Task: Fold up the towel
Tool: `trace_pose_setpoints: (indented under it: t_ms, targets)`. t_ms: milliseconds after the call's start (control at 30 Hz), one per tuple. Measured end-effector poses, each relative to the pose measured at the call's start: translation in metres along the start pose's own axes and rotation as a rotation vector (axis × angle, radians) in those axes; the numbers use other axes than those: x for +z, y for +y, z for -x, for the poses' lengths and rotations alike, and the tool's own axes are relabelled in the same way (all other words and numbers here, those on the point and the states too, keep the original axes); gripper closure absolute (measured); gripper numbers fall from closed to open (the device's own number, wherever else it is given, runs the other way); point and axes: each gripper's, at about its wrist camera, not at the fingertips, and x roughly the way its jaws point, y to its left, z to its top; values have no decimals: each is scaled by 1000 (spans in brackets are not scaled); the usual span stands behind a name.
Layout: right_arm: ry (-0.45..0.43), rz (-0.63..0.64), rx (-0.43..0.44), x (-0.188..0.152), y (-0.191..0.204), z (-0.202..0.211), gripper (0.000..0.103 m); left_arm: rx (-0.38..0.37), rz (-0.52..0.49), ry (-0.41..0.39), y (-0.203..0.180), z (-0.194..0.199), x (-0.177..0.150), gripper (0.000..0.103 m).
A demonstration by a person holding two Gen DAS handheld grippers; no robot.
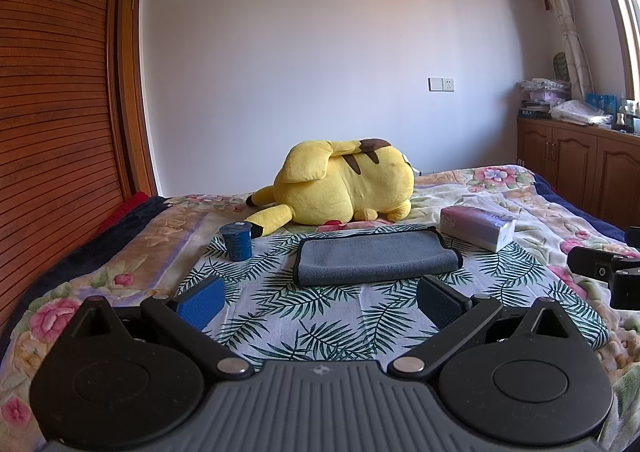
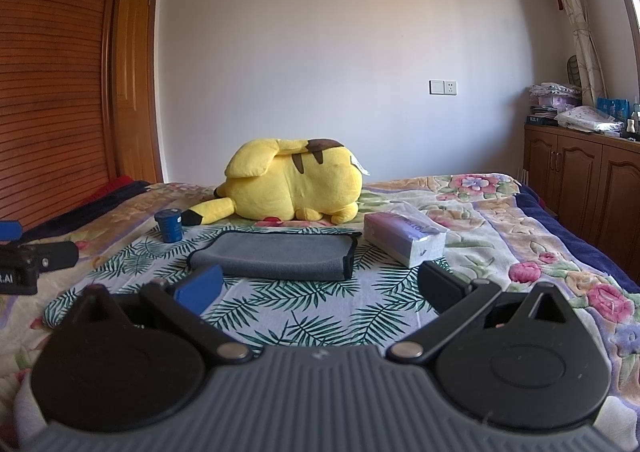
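A grey towel [image 1: 372, 258] with a black border lies folded on a leaf-print cloth [image 1: 320, 316] on the bed. It also shows in the right wrist view [image 2: 276, 256]. My left gripper [image 1: 320, 302] is open and empty, a short way in front of the towel. My right gripper [image 2: 318, 288] is open and empty, also just short of the towel. The right gripper's body shows at the right edge of the left wrist view [image 1: 608, 272]; the left gripper's body shows at the left edge of the right wrist view [image 2: 28, 264].
A yellow plush toy [image 1: 344, 187] lies behind the towel. A blue cup [image 1: 237, 240] stands left of the towel. A tissue box [image 1: 476, 226] sits at its right. A wooden wardrobe [image 1: 56, 91] is at the left, low cabinets [image 1: 576, 167] at the right.
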Motion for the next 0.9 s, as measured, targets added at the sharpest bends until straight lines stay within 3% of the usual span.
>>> trace_pose_setpoints:
  t_ms: [900]
  targets:
    - [-2, -1, -2, -2, 0, 0, 0, 1, -8, 1, 1, 0, -1, 0]
